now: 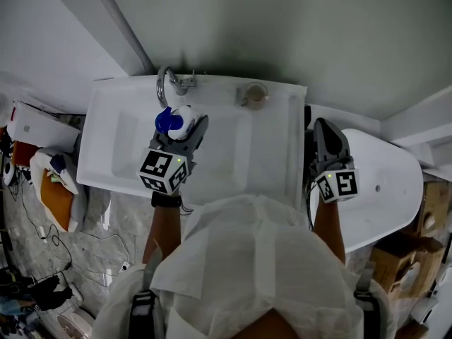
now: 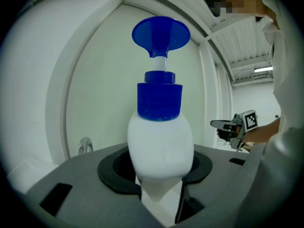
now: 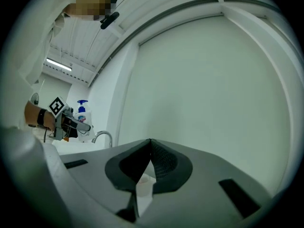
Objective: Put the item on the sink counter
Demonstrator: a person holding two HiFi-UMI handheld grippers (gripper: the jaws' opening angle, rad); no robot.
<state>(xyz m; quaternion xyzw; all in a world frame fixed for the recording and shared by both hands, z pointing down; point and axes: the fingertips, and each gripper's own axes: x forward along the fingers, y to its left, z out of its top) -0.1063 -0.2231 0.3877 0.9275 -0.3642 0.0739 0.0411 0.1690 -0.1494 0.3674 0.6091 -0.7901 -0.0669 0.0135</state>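
here, centre frame, my left tongs (image 1: 182,130) pinch the pump bottle (image 1: 169,121) upright over the sink (image 1: 233,157), bound for its tabletop (image 1: 106,143); right tongs (image 1: 326,137), spare, pressed together.

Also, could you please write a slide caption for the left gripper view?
Left gripper holding a white, blue-capped pump bottle upright, with the right gripper in the background.

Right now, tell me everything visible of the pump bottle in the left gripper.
The pump bottle is white, plastic-looking, with a blue collar and a blue pump head, upright. The left gripper is shut on its lower body, holding it over the sink near the faucet. The right gripper view shows a label on it. Whether its base rests on anything is hidden.
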